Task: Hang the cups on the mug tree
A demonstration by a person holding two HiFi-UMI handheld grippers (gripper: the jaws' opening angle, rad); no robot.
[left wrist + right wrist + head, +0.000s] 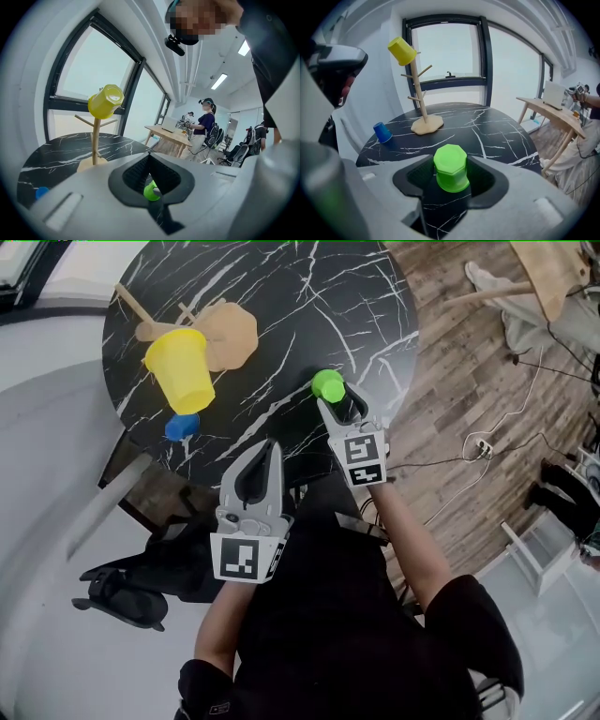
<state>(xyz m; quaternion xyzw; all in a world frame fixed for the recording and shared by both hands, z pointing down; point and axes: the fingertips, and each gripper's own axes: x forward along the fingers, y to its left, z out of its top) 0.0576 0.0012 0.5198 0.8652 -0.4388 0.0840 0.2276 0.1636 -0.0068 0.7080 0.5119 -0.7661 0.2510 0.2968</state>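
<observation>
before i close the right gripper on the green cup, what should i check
1. The green cup is between the fingers of the right gripper: ok, it stands upside down on the table inside the gap.
2. Fingers apart enough: ok, open on both sides, not pressing the cup.
3. The left gripper is out of the way: ok, shut, empty, back near the table edge.
4. Free peg on the mug tree: ok, the yellow cup takes the top; lower pegs are bare.
5. Which way the handle faces: cannot tell, none shows.
6. The blue cup is clear: ok, it sits apart.
</observation>
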